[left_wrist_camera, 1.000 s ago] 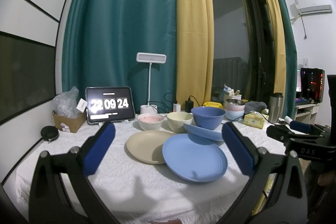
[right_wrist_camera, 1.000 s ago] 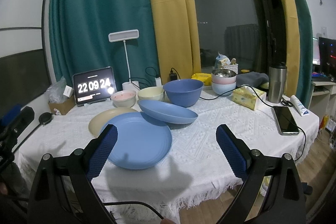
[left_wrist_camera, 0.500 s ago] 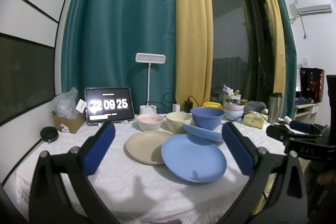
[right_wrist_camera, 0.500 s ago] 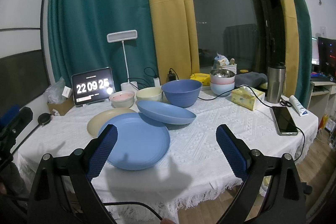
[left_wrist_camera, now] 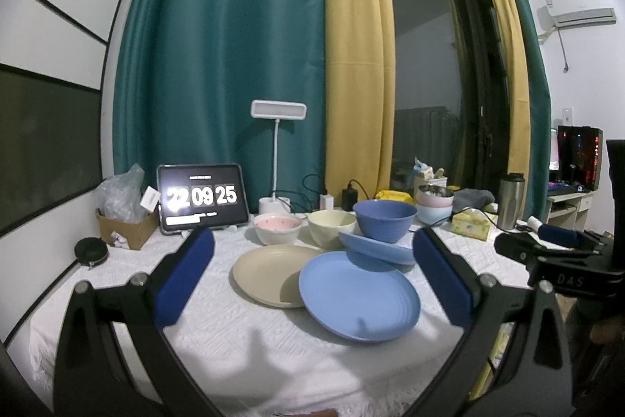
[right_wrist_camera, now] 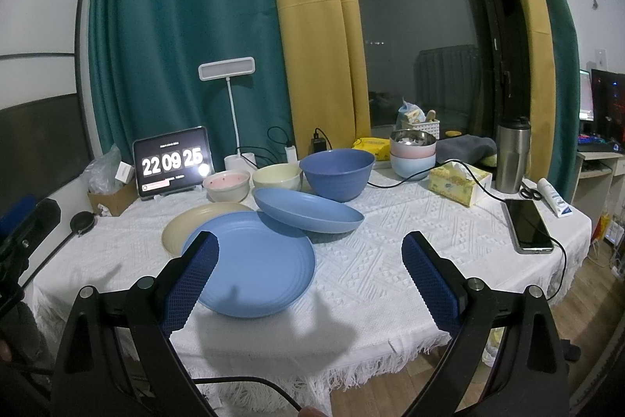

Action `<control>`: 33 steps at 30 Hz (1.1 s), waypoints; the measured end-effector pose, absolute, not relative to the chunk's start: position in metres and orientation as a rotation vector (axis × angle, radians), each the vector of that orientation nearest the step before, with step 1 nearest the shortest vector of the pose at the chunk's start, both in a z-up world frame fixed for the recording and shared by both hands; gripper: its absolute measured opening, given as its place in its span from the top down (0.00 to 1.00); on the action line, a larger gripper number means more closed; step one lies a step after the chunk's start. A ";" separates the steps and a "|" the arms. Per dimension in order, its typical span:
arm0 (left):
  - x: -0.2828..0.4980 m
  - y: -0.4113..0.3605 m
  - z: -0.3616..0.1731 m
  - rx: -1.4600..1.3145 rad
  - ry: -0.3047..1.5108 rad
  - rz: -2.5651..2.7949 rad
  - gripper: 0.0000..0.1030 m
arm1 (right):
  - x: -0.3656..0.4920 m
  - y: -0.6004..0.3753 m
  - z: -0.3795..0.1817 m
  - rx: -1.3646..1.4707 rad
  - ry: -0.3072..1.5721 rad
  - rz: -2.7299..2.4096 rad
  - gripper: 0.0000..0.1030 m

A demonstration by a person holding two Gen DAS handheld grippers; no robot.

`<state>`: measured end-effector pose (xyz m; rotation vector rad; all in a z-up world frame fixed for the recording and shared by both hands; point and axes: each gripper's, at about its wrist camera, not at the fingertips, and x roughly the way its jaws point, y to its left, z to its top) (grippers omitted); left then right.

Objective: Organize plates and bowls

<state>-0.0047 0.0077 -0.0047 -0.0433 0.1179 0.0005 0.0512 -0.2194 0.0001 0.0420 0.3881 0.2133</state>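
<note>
On the white tablecloth a light blue plate (left_wrist_camera: 358,295) (right_wrist_camera: 254,262) overlaps a beige plate (left_wrist_camera: 269,273) (right_wrist_camera: 195,225). A darker blue shallow dish (left_wrist_camera: 375,248) (right_wrist_camera: 308,210) leans tilted on the light blue plate's far edge. Behind stand a pink bowl (left_wrist_camera: 277,227) (right_wrist_camera: 226,184), a cream bowl (left_wrist_camera: 331,227) (right_wrist_camera: 276,178) and a large blue bowl (left_wrist_camera: 384,219) (right_wrist_camera: 336,172). My left gripper (left_wrist_camera: 312,270) is open, held short of the plates. My right gripper (right_wrist_camera: 310,270) is open too, above the table's front edge, nothing between its fingers.
A tablet clock (left_wrist_camera: 202,197) and a desk lamp (left_wrist_camera: 278,151) stand at the back. Stacked bowls (right_wrist_camera: 412,153), a tissue box (right_wrist_camera: 459,182), a steel tumbler (right_wrist_camera: 511,159), a phone (right_wrist_camera: 528,225) with cable and a tube (right_wrist_camera: 554,196) lie to the right. A cardboard box (left_wrist_camera: 125,227) is at back left.
Both grippers stay open and nearly still; the view has shifted only slightly. The clock reads one second later. No dish has moved.
</note>
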 end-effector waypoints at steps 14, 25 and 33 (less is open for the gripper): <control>-0.006 0.006 -0.004 -0.042 0.117 0.000 0.01 | 0.052 -0.220 0.000 0.043 0.388 0.212 0.05; -0.006 0.004 -0.003 -0.038 0.120 -0.002 0.01 | 0.054 -0.224 -0.002 0.047 0.392 0.212 0.05; 0.013 -0.006 0.008 -0.029 0.134 -0.007 0.01 | 0.073 -0.232 0.001 0.053 0.413 0.201 0.05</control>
